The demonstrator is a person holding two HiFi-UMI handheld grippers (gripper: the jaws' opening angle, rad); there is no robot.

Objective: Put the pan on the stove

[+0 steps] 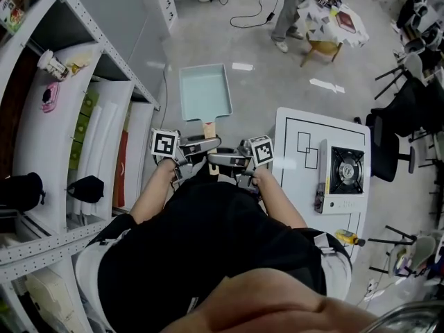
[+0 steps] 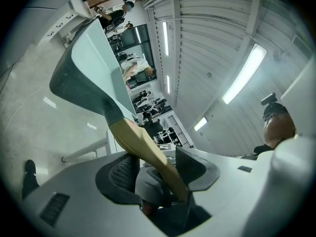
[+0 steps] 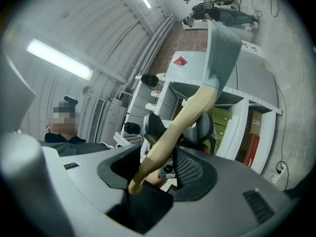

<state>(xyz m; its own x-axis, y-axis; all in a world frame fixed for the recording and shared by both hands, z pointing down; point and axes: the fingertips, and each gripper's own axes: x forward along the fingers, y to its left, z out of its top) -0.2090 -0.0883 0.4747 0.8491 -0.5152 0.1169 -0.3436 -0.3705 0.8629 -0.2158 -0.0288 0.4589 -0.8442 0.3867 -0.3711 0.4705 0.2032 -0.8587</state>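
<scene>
So the pan (image 1: 205,92) was a square, pale teal thing with a short wooden handle (image 1: 209,129). It was up in the air over the floor, straight out in front of the person, not on anything. The stove (image 1: 345,173) sat on the white worktop (image 1: 291,127) off to the right, well apart from the pan, so I'd say the carry was only partway there.

Both grippers were on that handle. The left hand-held gripper (image 2: 155,167) had its jaws fairly wide but clamped around the wood, and the right hand-held gripper (image 3: 158,174) had the same stick between its pads from the other side.

My guess on handling: it's rigid metal and not fragile, but all the weight hangs out past the grip, so it probably wants to tip nose-down or twist. The smooth rounded wood could slip in the pads too. Grabbing the handle close to the pan body seems like the sane spot, and two grips make sense.

A tall shelf rack (image 1: 104,54) stood at the left.
</scene>
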